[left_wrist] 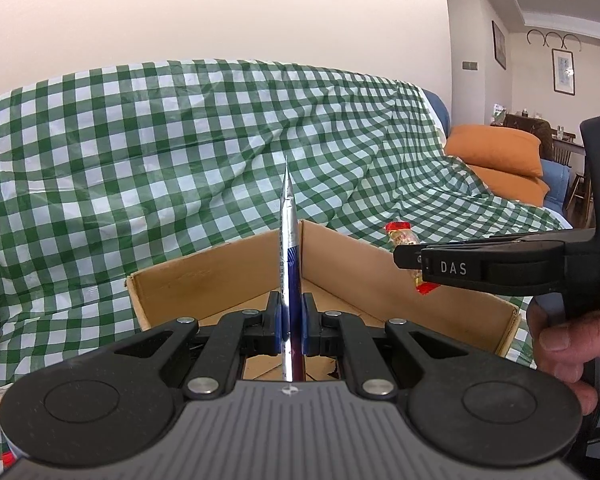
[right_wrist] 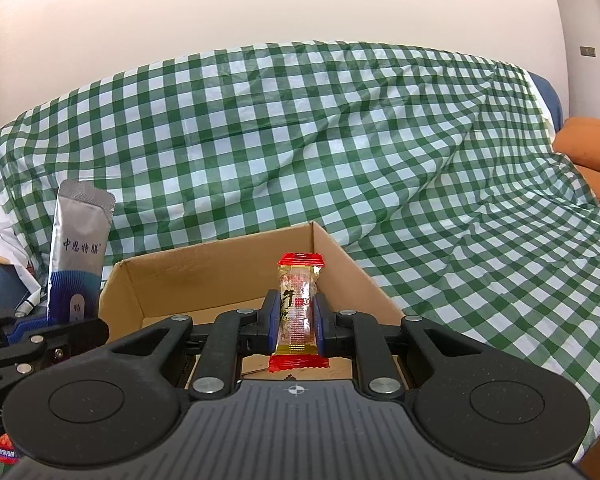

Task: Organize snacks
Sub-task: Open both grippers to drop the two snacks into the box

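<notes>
My left gripper [left_wrist: 291, 322] is shut on a thin silver and blue sachet [left_wrist: 289, 236], seen edge-on and standing upright above the open cardboard box [left_wrist: 204, 280]. The same sachet [right_wrist: 78, 256] shows its flat printed face at the left of the right wrist view, with the left gripper [right_wrist: 40, 330] below it. My right gripper [right_wrist: 297, 318] is shut on a red and gold wrapped candy bar [right_wrist: 299, 300], held upright over the box [right_wrist: 220, 276]. In the left wrist view the right gripper [left_wrist: 410, 258] reaches in from the right with the candy [left_wrist: 400, 234] in its jaws.
A green and white checked cloth [left_wrist: 180, 140] covers the sofa behind the box. Orange cushions [left_wrist: 496, 152] lie at the right. A hand [left_wrist: 560, 344] grips the right tool's handle. A small red packet [right_wrist: 6, 446] shows at the lower left edge.
</notes>
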`<state>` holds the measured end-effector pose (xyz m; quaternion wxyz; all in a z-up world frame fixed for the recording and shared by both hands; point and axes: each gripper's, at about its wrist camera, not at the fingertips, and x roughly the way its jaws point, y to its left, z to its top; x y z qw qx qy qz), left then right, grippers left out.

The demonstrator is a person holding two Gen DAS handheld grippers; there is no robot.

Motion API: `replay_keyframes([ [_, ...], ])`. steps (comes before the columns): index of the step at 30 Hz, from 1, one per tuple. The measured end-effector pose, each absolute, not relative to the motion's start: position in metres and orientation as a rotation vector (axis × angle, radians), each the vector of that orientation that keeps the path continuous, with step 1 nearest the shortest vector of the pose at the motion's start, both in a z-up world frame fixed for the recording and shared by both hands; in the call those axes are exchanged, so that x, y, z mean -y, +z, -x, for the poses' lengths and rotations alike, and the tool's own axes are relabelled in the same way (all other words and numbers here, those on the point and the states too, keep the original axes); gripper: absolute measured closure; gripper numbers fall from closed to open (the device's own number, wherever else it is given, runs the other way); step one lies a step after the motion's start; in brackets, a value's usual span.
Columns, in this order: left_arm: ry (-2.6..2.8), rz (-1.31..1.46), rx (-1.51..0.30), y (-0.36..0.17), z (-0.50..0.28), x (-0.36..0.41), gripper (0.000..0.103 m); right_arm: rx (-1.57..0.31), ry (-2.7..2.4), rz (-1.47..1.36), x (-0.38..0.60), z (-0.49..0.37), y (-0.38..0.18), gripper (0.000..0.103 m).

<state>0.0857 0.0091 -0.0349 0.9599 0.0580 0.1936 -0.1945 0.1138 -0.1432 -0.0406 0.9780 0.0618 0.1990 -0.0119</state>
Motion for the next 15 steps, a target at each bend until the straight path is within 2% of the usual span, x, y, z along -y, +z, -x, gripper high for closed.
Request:
replay_keyframes([
  [3,-0.414,-0.092,-0.39,-0.034,-0.088,-0.008,0.093,-0.404,-0.023,-0.125,0.144,-0.114,-0.041,0.085],
  [4,-0.424,-0.077,-0.396,-0.034,-0.089,-0.009,0.086,-0.407,-0.022,-0.125,0.145,-0.114,-0.041,0.085],
  [5,-0.441,-0.06,-0.415,-0.034,-0.091,-0.009,0.076,-0.409,-0.022,-0.124,0.145,-0.114,-0.041,0.085],
  [6,-0.439,-0.053,-0.42,-0.035,-0.092,-0.009,0.048,-0.416,-0.022,-0.122,0.145,-0.115,-0.042,0.084],
  [7,-0.422,-0.056,-0.399,-0.034,-0.091,-0.009,0.035,-0.432,-0.019,-0.118,0.145,-0.116,-0.043,0.071],
  [8,-0.415,-0.058,-0.382,-0.032,-0.089,-0.01,0.034,-0.448,-0.029,-0.114,0.144,-0.118,-0.045,0.059],
  [9,-0.415,-0.052,-0.377,-0.031,-0.089,-0.011,0.034,-0.457,-0.052,-0.112,0.145,-0.119,-0.046,0.036],
  [10,-0.411,-0.045,-0.378,-0.03,-0.089,-0.012,0.034,-0.462,-0.073,-0.115,0.146,-0.12,-0.046,0.029],
  [15,-0.359,-0.042,-0.354,-0.028,-0.087,-0.019,0.034,-0.467,-0.085,-0.148,0.146,-0.122,-0.045,0.03],
])
